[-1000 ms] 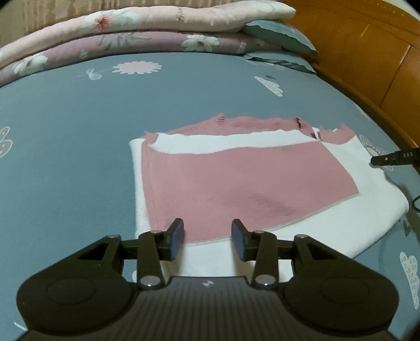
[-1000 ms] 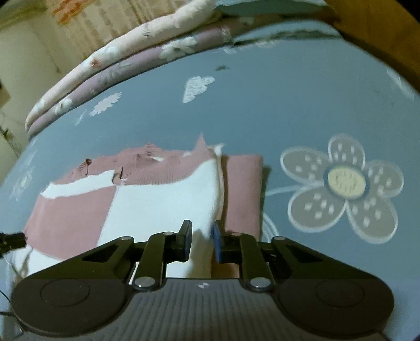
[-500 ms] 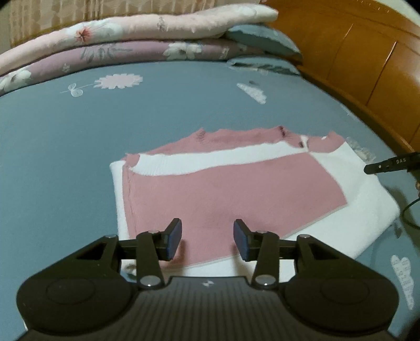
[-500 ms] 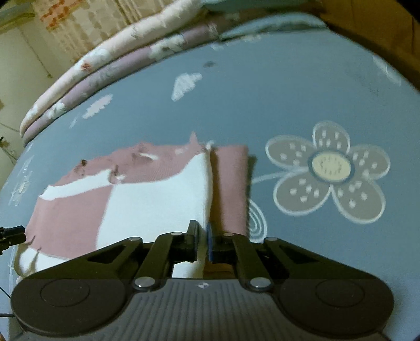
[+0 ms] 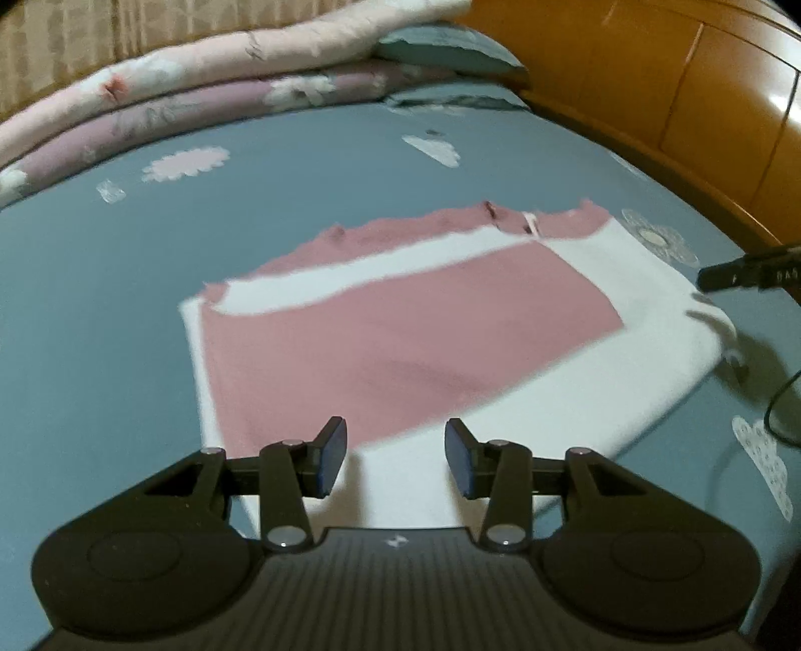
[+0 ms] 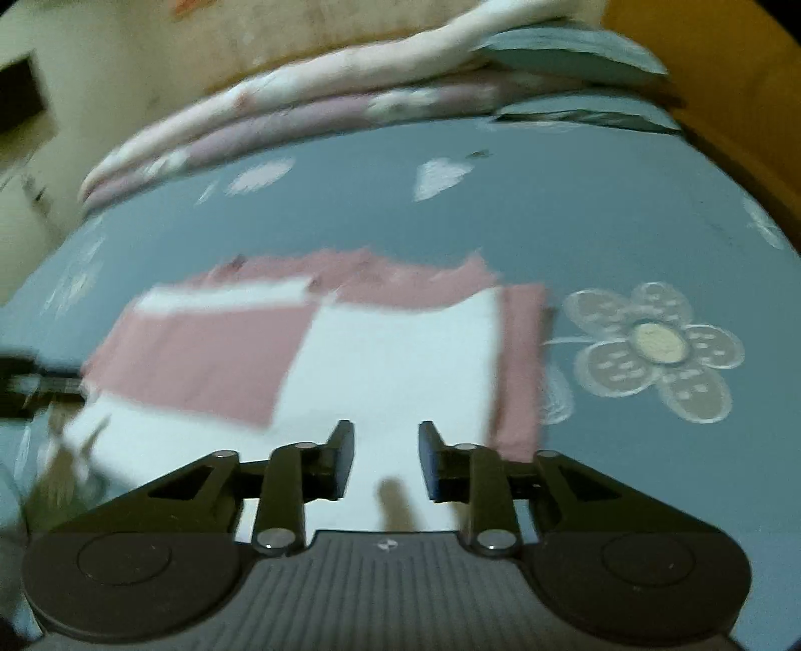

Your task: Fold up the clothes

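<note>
A pink and white garment (image 5: 410, 340) lies folded flat on the blue-grey bed sheet (image 5: 100, 310). My left gripper (image 5: 395, 458) hovers over its near white edge, open, with nothing between the fingers. In the right wrist view the same garment (image 6: 380, 360) shows a white panel with a pink strip along its right side. My right gripper (image 6: 385, 458) hangs above that white panel; its jaws are opening and hold nothing. A tip of the right gripper (image 5: 741, 273) shows at the right edge of the left wrist view.
Folded floral quilts (image 5: 210, 85) and a blue-grey pillow (image 5: 440, 47) are stacked at the far end of the bed. A wooden headboard (image 5: 676, 100) runs along the right side. A large flower print (image 6: 656, 345) marks the sheet right of the garment. A dark cable (image 5: 781, 405) hangs at right.
The right gripper, shut at the garment's right edge half a second ago, has opened and pulled back and up. The left gripper drew back a little, staying open.
</note>
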### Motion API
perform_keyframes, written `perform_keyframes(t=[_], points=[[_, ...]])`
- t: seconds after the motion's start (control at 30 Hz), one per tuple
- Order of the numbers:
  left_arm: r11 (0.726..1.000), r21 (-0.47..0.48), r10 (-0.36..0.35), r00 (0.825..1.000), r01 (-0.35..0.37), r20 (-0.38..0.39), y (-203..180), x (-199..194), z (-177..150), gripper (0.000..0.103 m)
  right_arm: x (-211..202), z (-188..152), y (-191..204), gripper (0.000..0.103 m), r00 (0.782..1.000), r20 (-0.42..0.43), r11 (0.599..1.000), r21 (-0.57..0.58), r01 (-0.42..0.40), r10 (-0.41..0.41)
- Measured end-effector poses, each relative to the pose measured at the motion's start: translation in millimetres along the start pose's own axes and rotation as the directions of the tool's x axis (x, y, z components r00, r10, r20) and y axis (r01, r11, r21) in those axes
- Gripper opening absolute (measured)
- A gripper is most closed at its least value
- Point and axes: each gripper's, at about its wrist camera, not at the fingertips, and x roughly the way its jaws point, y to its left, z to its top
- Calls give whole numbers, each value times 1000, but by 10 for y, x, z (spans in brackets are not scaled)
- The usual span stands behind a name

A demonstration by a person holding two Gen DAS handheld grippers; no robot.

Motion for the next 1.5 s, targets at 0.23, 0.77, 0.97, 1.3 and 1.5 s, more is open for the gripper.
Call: perform_keyframes(t=[0.23, 0.77, 0.97, 1.3, 1.5], points=[[996, -67, 50, 996, -55, -75, 93, -62, -411, 46, -6, -450, -222, 28, 1000, -24, 989, 146, 17, -14], [997, -46, 63, 998, -62, 21, -102, -360, -443, 47, -252, -687, -89, 42, 998, 42, 995, 90, 39, -43], [991, -94, 89, 995, -94, -56, -44, -267, -591, 47, -222, -766, -266, 41, 998, 5, 985, 158, 67, -69], [985, 145, 87, 996, -91, 35, -329, -315, -286, 53, -229, -506, 212, 51, 992, 81, 993, -66, 99, -94], [983, 182, 26, 1000, -28, 13, -387, -68, -271, 55, 133, -484, 308, 52, 998, 36, 994, -87, 59, -56]])
